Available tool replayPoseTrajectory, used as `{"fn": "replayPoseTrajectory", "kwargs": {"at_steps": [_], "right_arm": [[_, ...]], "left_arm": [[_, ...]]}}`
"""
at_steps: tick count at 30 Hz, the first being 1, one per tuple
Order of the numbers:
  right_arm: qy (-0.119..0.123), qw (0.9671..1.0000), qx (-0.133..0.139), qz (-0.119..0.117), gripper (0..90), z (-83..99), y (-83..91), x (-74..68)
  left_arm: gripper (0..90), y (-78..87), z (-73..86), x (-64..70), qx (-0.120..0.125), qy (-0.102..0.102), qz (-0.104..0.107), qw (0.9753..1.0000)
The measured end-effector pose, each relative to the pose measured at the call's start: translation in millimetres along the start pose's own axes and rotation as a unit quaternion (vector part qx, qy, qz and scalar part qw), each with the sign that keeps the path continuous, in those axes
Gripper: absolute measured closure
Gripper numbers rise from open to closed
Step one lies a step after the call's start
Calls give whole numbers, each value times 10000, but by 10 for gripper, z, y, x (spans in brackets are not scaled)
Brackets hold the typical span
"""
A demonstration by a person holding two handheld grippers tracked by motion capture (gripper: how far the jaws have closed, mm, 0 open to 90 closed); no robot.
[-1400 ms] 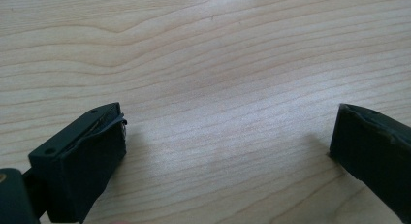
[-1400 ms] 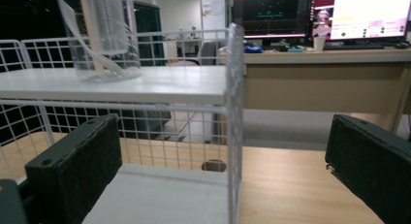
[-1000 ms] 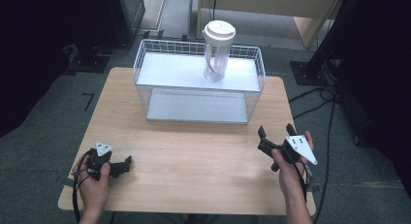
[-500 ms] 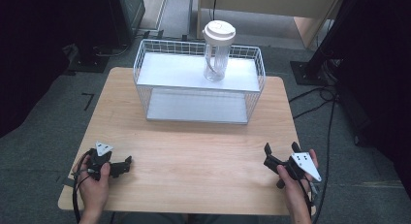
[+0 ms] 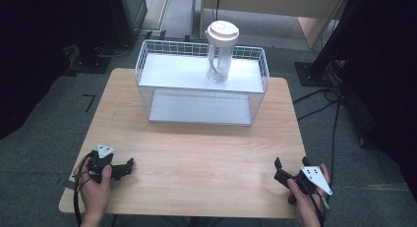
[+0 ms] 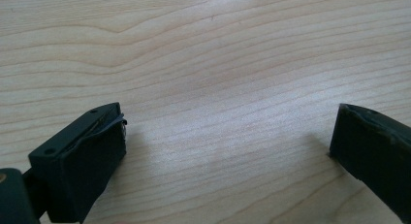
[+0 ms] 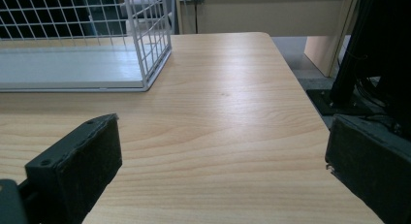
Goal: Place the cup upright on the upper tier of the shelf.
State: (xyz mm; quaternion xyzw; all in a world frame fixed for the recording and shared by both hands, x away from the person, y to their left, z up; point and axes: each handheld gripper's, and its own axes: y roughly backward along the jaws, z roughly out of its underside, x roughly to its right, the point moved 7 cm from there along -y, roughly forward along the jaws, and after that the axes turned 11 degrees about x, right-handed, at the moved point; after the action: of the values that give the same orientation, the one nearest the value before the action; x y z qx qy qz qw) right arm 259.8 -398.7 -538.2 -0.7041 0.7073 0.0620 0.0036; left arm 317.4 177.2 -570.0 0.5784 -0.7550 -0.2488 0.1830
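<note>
I count one wooden table (image 5: 196,153), one white wire basket (image 5: 201,84) with two levels, and one clear bottle (image 5: 221,52) with a white lid standing upright on the basket's upper shelf. I have two grippers, one in each hand.

My left gripper (image 5: 129,166) sits low at about 8 o'clock on the table, close to the near left corner. In the left gripper view its jaws stand wide apart over bare wood grain, nothing between them, released. My right gripper (image 5: 278,170) is at about 4 o'clock, near the right front edge; its jaws are likewise spread wide and empty, with only tabletop between them in the right gripper view. I cannot tell whether either one touches the wood.

The bottle stands at 12 o'clock, at the far side of the table, well apart from both grippers. In the right gripper view the basket's near corner shows at 11 o'clock.
</note>
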Motion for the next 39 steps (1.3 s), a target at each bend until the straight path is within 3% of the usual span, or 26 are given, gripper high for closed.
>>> {"fn": "replayPoseTrajectory", "kwargs": {"at_steps": [6,15,19,22,25,30,33,36,39], "right_arm": [[123,9998,-133,60,0,17,92,84],[539,9958,-724,131,0,96,115,90],[757,9910,-1084,185,0,146,62,63],[608,9888,-1362,79,0,186,24,32],[677,9860,-1526,-7,0,212,5,11],[910,9765,-1950,-143,0,286,-11,-36],[845,9730,-2125,-296,0,316,-9,-52],[591,9643,-2523,-538,0,384,12,-84],[562,9636,-2542,-612,0,389,21,-91]], "left_arm": [[0,0,0,0,1,1,0,10000],[0,0,1,0,0,-4,0,10000],[0,1,1,0,-1,-1,0,10000],[0,0,1,0,0,2,0,10000],[0,1,0,-2,-3,-13,-1,10000],[0,0,0,-2,-1,-11,0,10000],[0,0,0,-2,-5,-10,2,10000],[0,0,-1,-2,-1,-4,-2,10000],[0,0,0,-2,-1,-8,0,10000]]}}
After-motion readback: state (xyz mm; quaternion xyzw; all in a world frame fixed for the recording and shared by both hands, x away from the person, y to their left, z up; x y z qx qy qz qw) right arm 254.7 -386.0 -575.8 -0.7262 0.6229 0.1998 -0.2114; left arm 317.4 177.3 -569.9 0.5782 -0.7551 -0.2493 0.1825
